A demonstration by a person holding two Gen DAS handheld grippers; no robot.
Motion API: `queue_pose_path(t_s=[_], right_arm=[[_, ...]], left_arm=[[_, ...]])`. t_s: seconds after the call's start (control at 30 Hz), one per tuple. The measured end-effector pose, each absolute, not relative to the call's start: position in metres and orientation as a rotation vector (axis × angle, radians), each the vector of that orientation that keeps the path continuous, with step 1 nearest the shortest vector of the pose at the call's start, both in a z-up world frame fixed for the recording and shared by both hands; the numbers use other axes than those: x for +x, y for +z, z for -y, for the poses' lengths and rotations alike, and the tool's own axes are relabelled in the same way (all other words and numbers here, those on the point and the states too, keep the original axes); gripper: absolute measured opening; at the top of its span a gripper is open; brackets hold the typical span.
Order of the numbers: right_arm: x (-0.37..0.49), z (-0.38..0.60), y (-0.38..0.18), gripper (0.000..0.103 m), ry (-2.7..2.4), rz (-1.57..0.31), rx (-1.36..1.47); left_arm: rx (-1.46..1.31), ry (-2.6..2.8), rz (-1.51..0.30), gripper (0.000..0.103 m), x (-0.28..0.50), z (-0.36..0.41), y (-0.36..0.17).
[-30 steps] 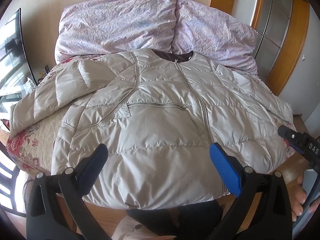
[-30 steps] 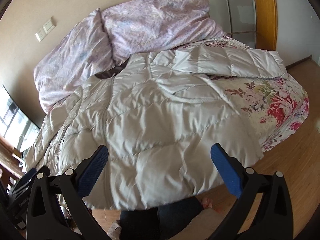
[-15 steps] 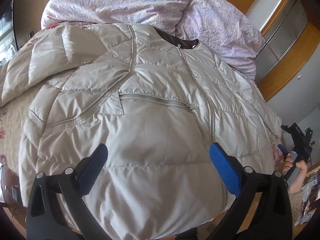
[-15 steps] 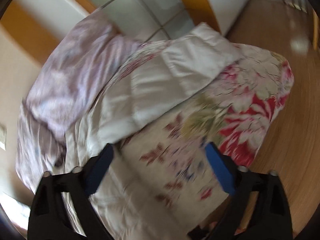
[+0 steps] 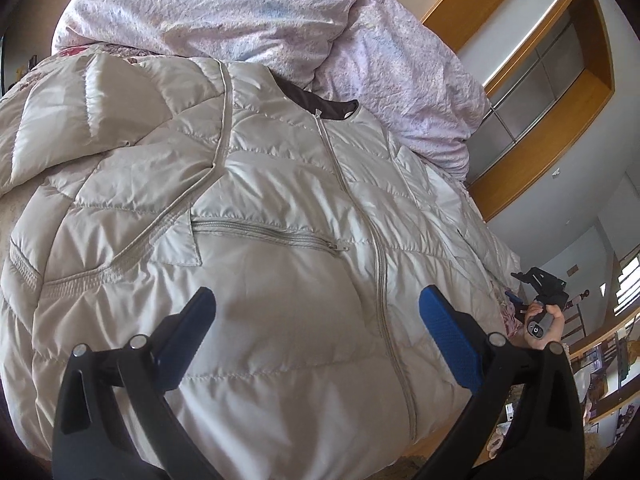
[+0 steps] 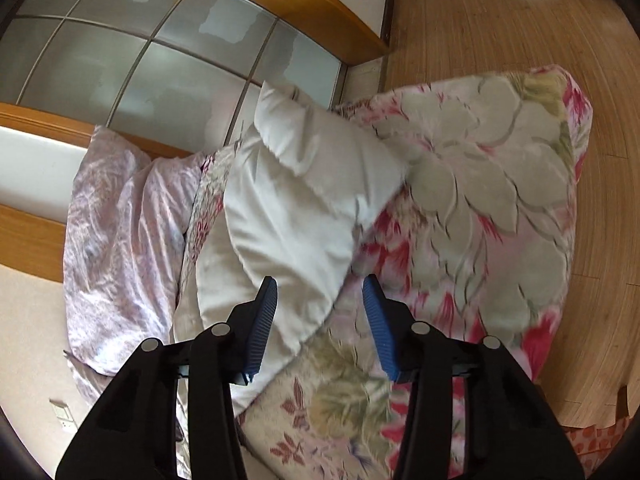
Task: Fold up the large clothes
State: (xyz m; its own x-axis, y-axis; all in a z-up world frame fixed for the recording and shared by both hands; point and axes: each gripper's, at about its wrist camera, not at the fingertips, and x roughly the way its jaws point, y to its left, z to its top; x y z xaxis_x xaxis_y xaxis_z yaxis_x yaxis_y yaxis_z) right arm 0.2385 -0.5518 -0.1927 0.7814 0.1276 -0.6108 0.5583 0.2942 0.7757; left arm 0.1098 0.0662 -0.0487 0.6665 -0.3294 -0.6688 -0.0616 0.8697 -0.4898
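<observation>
We are at the opening step of the fold: the jacket (image 5: 256, 248) lies front up and zipped on the bed (image 6: 500, 184), its collar at the far end by the pillows (image 5: 248, 12), spread out ahead of our left hand-held gripper (image 5: 316, 328), whose jaws stand wide apart above the lower front panel with nothing between them. Our right hand-held gripper (image 6: 320, 316) is out at the side of the bed, over the sleeve (image 6: 292, 216) that lies stretched on the floral cover; its jaws have just been closing and now stand partly apart, the sleeve's near edge lying in the gap between them, the pads not yet pressing on it as far as we can tell. Next, we judge, the right jaws need to come down and close on that sleeve so we can carry it across the chest, while the left steadies the body or takes the hem.
</observation>
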Motion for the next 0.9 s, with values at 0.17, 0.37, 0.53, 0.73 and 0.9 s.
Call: queue_pose_path(t_s=[0.17, 0.37, 0.53, 0.73, 0.9], right_arm=[[0.255, 0.558, -0.194, 0.024, -0.361, -0.661, 1.249], [0.262, 0.543, -0.147, 0.008, -0.381, -0.609, 1.005], [0.271, 0.499, -0.075, 0.007, -0.306, -0.506, 0.765], [0.283, 0.41, 0.002, 0.007, -0.083, -0.411, 0.575], [0.284, 0.315, 0.048, 0.007, 0.171, -0.36, 0.467]], left_arm=[[-0.516, -0.136, -0.802, 0.101, 0.108, -0.074, -0.048], [-0.507, -0.053, -0.7, 0.101, 0.098, -0.091, -0.046], [-0.526, -0.008, -0.615, 0.101, 0.088, -0.109, -0.043], [-0.589, 0.038, -0.574, 0.101, 0.075, -0.134, -0.047], [-0.649, 0.068, -0.601, 0.101, 0.067, -0.159, -0.053]])
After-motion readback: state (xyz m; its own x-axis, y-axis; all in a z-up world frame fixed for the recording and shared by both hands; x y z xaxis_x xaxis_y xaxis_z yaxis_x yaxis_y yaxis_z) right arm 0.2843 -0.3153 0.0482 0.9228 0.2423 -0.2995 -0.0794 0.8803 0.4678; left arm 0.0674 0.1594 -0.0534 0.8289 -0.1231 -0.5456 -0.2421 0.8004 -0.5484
